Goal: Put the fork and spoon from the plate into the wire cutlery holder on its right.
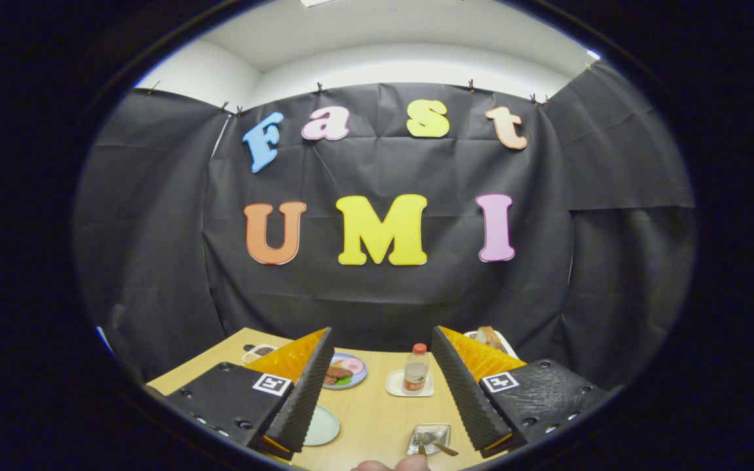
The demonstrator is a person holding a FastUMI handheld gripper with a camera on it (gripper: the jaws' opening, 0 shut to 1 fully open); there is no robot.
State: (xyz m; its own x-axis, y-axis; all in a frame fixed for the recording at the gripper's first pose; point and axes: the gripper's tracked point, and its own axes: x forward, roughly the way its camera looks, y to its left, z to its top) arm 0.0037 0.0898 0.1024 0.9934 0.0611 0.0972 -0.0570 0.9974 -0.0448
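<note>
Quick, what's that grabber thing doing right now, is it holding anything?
Gripper: open, fingers spread wide above the table, holding nothing.
Person's fingertips: at the near table edge, by a small clear dish; holding nothing that can be told.

A pale wooden table (377, 412) with a smooth, matt top is seen beyond the gripper (377, 392), whose wide-apart fingers (305, 392) are faced with ribbed, rubbery-looking pads. A clear plastic bottle (415, 369) is stood on a small white mat (410, 386). A wire cutlery holder (428, 439) of shiny metal is seen nearer. The back wall is hung with creased matt cloth (383, 294).
</note>
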